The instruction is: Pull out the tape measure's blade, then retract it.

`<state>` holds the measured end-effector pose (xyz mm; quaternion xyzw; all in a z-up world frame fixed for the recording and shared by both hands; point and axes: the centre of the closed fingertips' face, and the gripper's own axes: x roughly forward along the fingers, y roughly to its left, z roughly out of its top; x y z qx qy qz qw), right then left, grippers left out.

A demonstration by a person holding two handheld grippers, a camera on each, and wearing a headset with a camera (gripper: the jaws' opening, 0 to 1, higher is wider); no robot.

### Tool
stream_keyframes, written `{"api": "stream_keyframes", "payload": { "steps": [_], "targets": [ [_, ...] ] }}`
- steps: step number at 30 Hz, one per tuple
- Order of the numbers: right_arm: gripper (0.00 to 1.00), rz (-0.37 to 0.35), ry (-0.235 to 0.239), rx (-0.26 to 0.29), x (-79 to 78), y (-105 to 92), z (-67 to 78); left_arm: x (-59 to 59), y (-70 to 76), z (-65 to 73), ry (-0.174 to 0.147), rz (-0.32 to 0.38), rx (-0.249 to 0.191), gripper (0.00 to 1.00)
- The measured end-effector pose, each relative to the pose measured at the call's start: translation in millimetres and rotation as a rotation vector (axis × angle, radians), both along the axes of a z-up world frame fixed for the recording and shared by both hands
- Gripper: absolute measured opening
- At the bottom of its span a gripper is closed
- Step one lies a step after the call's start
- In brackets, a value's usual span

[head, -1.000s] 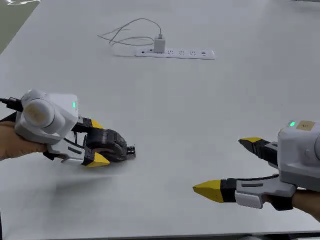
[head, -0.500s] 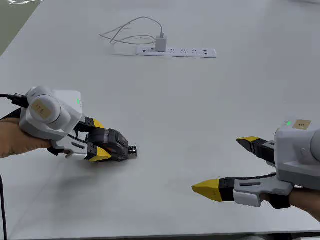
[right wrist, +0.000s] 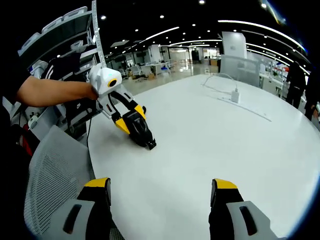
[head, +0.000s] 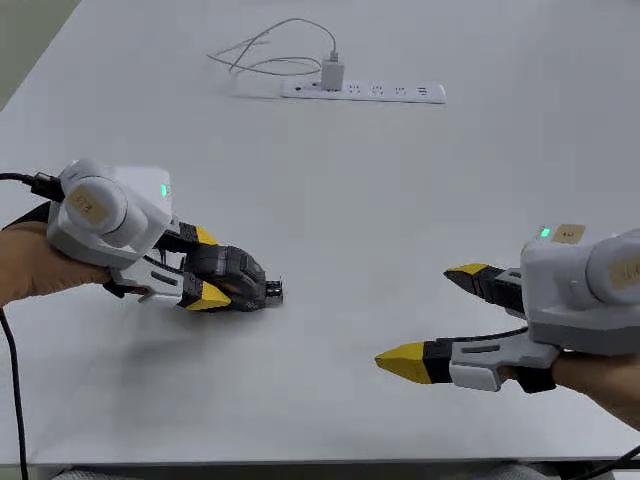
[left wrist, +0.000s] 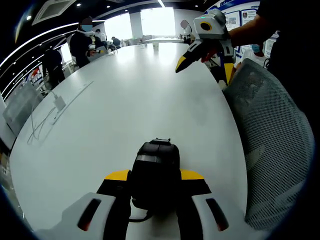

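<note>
So here's where we're at. Our left gripper (head: 207, 267) is clamped on the chunky black plastic tape measure (head: 243, 283), with the yellow-tipped jaws squeezing the case from both sides. The case rests on the plain white tabletop (head: 380, 200), over on the left and near the front edge. In the left gripper view the case sits snug between the jaws, nose pointing away across the table.

Our right gripper (head: 420, 315) hovers low over the table off to the right. Its jaws are spread wide with nothing between them, aimed roughly toward the tape measure but well apart from it.

The little dark end hook (head: 276, 292) looks tucked right up against the mouth of the case, and we can't spot any blade out. So as far as we can tell, only the "hold the case" bit is sorted. The pull-out isn't started, and the retract comes after that.

Our guess is the right gripper needs to come across and pinch that hook. It's a small target sitting low by the table, so we reckon it could slip out of the pinch.

The white power strip (head: 365, 91), with its plugged-in white charger (head: 331, 74) and thin white cable (head: 258, 60), sits way off at the far end, out of our way.
</note>
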<state>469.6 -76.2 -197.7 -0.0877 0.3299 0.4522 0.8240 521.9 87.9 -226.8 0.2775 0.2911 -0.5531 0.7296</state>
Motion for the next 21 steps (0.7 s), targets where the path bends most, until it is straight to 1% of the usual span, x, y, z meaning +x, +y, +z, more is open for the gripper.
{"api": "stream_keyframes", "payload": {
  "steps": [3, 6, 8, 9, 12, 14, 15, 18, 19, 20, 21],
  "targets": [
    [0.76, 0.04, -0.014, -0.001, 3.5, 10.9, -1.5, -0.2, -0.1, -0.2, 0.004, 0.0, 0.0, 0.29],
    [0.77, 0.058, -0.018, 0.007, 9.7, 21.0, -3.3, -0.6, -0.1, -0.3, 0.005, -0.004, 0.002, 0.29],
    [0.74, 0.076, -0.01, 0.026, 13.0, 29.1, -3.3, -0.7, -0.1, -0.2, 0.004, -0.006, 0.001, 0.29],
    [0.73, 0.078, -0.008, 0.027, 15.1, 31.5, -4.0, -0.7, -0.1, -0.2, 0.005, -0.006, -0.001, 0.29],
    [0.71, 0.117, -0.019, 0.034, 19.5, 41.2, -5.5, -0.6, 0.0, -0.1, 0.0, -0.012, -0.004, 0.29],
    [0.7, 0.151, -0.009, 0.049, 20.8, 48.6, -7.6, -0.1, 0.2, -0.4, 0.0, -0.013, -0.01, 0.29],
    [0.69, 0.164, -0.007, 0.037, 22.8, 50.1, -10.5, 0.0, 0.1, -0.5, -0.001, -0.015, -0.012, 0.29],
    [0.64, 0.209, -0.024, 0.038, 25.9, 56.9, -12.0, 0.2, -0.3, -0.5, -0.001, -0.013, -0.018, 0.29],
    [0.63, 0.229, -0.033, 0.043, 26.1, 59.5, -11.6, 0.2, -0.4, -0.4, -0.002, -0.013, -0.02, 0.29],
    [0.62, 0.258, -0.046, 0.061, 25.3, 65.0, -9.2, 0.2, -0.4, -0.2, -0.001, -0.012, -0.022, 0.29],
    [0.61, 0.273, -0.053, 0.06, 25.1, 67.0, -9.3, 0.2, -0.4, -0.2, -0.001, -0.013, -0.023, 0.29]
  ]
}}
